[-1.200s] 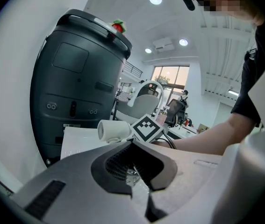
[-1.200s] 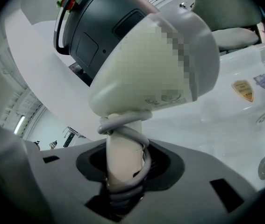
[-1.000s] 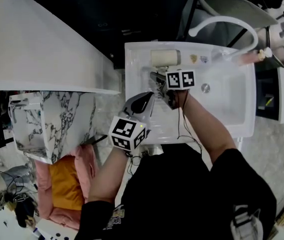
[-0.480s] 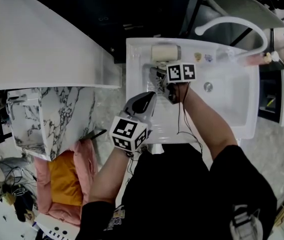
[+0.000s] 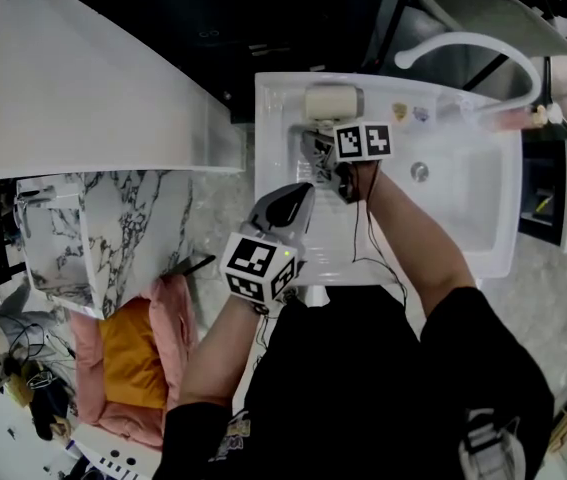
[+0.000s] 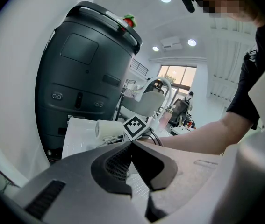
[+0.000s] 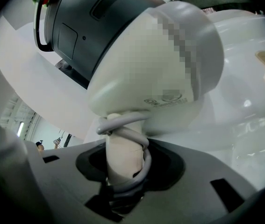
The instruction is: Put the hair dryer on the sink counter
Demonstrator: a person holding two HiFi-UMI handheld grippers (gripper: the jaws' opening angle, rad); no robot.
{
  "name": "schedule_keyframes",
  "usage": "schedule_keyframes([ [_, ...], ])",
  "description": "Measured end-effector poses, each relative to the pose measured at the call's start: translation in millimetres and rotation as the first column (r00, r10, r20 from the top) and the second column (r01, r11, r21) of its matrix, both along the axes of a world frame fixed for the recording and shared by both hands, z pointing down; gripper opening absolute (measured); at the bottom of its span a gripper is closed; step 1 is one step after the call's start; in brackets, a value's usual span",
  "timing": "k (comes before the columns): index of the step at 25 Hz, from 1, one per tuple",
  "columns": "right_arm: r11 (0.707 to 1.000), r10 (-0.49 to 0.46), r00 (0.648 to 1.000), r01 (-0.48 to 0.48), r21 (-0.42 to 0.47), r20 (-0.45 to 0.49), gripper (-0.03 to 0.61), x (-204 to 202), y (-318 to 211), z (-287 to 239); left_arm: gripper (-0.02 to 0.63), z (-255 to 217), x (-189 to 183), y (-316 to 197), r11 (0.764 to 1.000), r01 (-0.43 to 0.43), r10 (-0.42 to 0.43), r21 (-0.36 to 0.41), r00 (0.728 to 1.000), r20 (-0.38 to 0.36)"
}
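Arms in short black sleeves reach out over the sink counter. Nearest, at the counter's near left edge, the left gripper hangs with its jaws closed on each other and nothing in them; its own view shows the two tips meeting. It stays where it was a second ago.

Farther in, the right gripper points at the far left corner of the counter. Its jaws are clamped on the handle of the hair dryer, and a grey cord is wound round that handle. The grip looks the same as before.

The cream body of the hair dryer sits at the far left corner, by the far edge, left of the basin. It looks to rest on the white top, in nearly the same spot as a second ago.

Past the far right corner, a white curved faucet arches over. Beyond the counter stands a big dark drum.
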State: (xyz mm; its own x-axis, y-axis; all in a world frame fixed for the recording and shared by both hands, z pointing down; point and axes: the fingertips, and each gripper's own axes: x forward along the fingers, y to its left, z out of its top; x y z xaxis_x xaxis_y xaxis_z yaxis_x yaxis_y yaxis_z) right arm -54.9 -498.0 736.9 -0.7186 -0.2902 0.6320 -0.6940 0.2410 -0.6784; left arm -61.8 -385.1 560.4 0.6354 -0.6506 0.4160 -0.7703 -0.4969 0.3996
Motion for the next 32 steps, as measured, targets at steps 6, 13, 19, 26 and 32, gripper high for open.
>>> schedule_keyframes([
  [6,1.0,0.014,1.0,-0.014,0.022,-0.01,0.19,1,-1,0,0.002,-1,-4,4,1.0,0.003,-0.003,0.002,1.0,-0.002],
  [13,0.998,0.04,0.998,-0.038,0.039,-0.039,0.235,10,1,-6,0.003,-7,-10,13,1.0,0.002,-0.002,0.008,1.0,-0.009],
  [19,0.996,0.074,0.997,-0.072,0.061,-0.034,0.239,22,6,-21,0.003,-16,-13,24,1.0,-0.006,0.006,0.027,1.0,-0.018],
  [26,0.987,0.115,0.993,-0.111,0.113,-0.037,0.239,36,25,-53,0.002,-33,-20,49,0.998,-0.023,0.025,0.059,0.999,-0.027],
  [32,0.973,0.146,0.989,-0.141,0.184,-0.016,0.235,43,52,-98,0.003,-57,-26,78,0.994,-0.037,0.041,0.099,0.999,-0.032],
])
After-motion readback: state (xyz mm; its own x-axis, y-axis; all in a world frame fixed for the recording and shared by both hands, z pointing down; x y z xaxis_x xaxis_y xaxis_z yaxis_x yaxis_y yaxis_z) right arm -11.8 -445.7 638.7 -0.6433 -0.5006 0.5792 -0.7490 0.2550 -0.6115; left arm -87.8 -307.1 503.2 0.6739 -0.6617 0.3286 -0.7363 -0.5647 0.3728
